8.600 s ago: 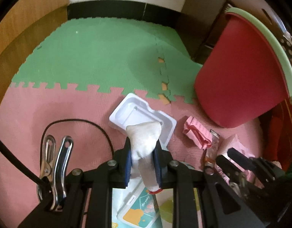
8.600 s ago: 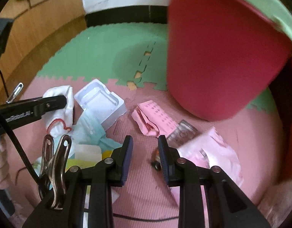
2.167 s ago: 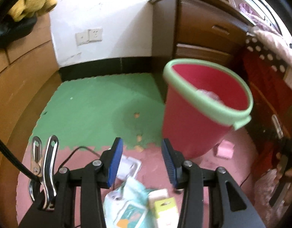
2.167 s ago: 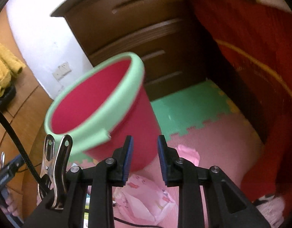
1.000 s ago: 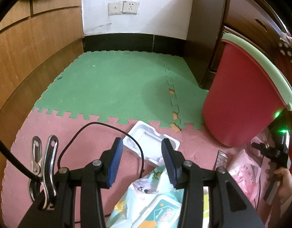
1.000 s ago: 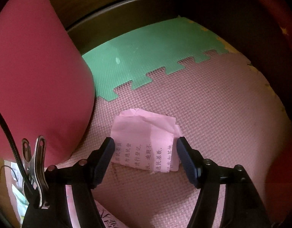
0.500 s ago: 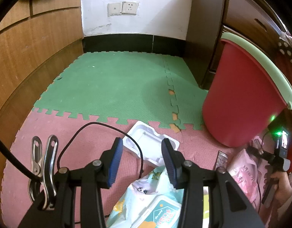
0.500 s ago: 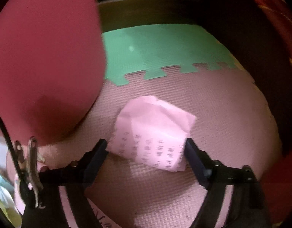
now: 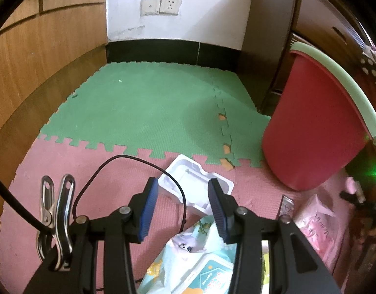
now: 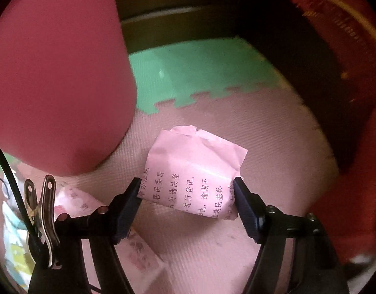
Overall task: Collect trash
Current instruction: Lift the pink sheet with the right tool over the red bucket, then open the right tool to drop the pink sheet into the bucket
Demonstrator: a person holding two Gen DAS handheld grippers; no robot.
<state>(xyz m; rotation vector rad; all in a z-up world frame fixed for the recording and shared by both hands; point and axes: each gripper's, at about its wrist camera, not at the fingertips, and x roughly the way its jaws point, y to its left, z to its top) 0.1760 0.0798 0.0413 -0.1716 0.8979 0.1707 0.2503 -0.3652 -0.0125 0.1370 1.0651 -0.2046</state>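
A crumpled pink paper [image 10: 195, 161] with printed text sits between the tips of my right gripper [image 10: 186, 183]. Both fingertips touch its side edges, the jaws are closing on it, and it hangs a little above the pink mat. The red bin [image 10: 60, 73] with a pale green rim stands just to the left. My left gripper [image 9: 183, 191] is open with nothing between its blue pads. It hovers over a white plastic tray [image 9: 188, 174] and a light blue wipes packet [image 9: 195, 264]. In the left wrist view the red bin [image 9: 315, 127] stands at the right.
A black cable [image 9: 129, 158] loops over the tray. A pink plastic bag [image 9: 317, 220] and a foil wrapper [image 9: 287, 204] lie near the bin's base. Another pink printed sheet [image 10: 90, 205] lies at lower left. Dark wooden drawers [image 10: 188, 12] and red cloth [image 10: 347, 73] close off the back and right.
My right gripper has risen and rolled slightly, and the pink paper has come up off the mat between its tips. The left gripper has stayed where it was.
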